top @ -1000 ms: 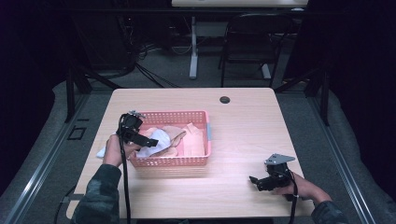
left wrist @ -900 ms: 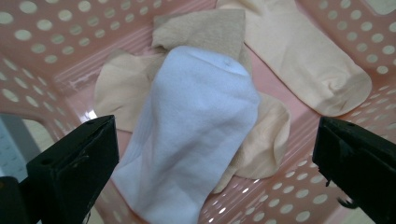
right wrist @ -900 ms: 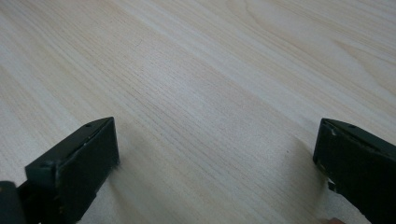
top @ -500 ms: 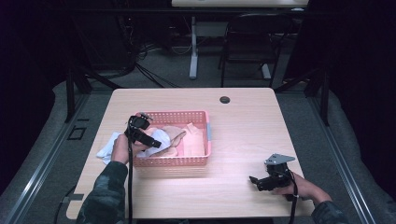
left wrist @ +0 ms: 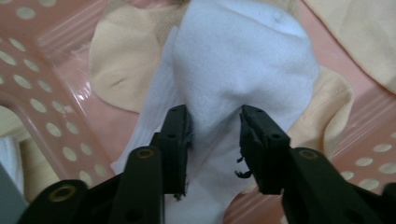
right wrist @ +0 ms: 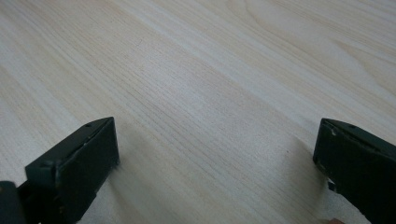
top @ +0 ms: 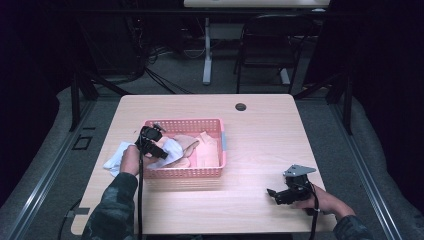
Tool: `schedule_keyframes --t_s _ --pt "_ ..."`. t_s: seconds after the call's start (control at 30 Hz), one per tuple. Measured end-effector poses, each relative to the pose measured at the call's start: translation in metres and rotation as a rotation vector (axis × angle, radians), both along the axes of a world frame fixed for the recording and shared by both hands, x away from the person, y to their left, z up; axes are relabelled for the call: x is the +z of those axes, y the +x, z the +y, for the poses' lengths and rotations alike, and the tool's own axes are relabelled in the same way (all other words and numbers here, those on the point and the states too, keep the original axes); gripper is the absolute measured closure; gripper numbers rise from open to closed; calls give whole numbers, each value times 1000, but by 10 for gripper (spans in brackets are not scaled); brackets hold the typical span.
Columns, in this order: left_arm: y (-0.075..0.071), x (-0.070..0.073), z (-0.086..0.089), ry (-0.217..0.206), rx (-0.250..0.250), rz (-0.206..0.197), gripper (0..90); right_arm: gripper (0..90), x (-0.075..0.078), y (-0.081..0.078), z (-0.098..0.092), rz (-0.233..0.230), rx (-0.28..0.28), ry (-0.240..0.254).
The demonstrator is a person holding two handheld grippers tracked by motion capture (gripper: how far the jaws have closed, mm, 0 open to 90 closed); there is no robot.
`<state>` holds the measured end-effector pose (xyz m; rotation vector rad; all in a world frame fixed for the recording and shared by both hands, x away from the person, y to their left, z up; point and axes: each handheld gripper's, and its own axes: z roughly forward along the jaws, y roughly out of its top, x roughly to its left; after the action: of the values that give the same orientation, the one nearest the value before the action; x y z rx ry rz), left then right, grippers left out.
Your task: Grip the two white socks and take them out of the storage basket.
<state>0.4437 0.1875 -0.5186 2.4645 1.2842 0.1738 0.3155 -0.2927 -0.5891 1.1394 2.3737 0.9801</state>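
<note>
A pink perforated basket (top: 186, 172) sits left of the table's middle and holds a white sock (top: 173, 148) among beige socks (top: 205, 150). My left gripper (top: 160, 150) reaches down into the basket from its left side. In the left gripper view its jaws have just been closing, and the left gripper (left wrist: 212, 116) now pinches a raised fold of the white sock (left wrist: 243, 56), which lies over a beige sock (left wrist: 116, 60). My right gripper (top: 274, 193) rests near the table's front right. Its jaws stand wide open over bare wood in the right gripper view (right wrist: 215, 135).
A white cloth (top: 115, 158) lies on the table just left of the basket, partly behind my left hand. A small dark cable hole (top: 240, 106) sits near the table's far edge. The basket wall (left wrist: 42, 70) is close on the left of my left gripper.
My left gripper has sunk into the basket and its jaws have closed from wide open onto the white sock. The right gripper has kept still.
</note>
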Motion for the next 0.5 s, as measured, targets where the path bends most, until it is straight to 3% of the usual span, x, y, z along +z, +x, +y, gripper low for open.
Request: schedule_keyframes --t_s 0.17,0.23,0.37,0.5 --pt "-2 -1 -2 9 -19 -12 810 0 0 0 0 0 0 0" --pt "-4 1 -2 -7 -17 -38 854 0 0 0 0 0 0 0" --pt "-8 8 0 -32 -20 -66 862 0 0 0 0 -1 0 0" --pt "-9 23 4 -63 -25 -88 862 0 0 0 0 0 0 0"
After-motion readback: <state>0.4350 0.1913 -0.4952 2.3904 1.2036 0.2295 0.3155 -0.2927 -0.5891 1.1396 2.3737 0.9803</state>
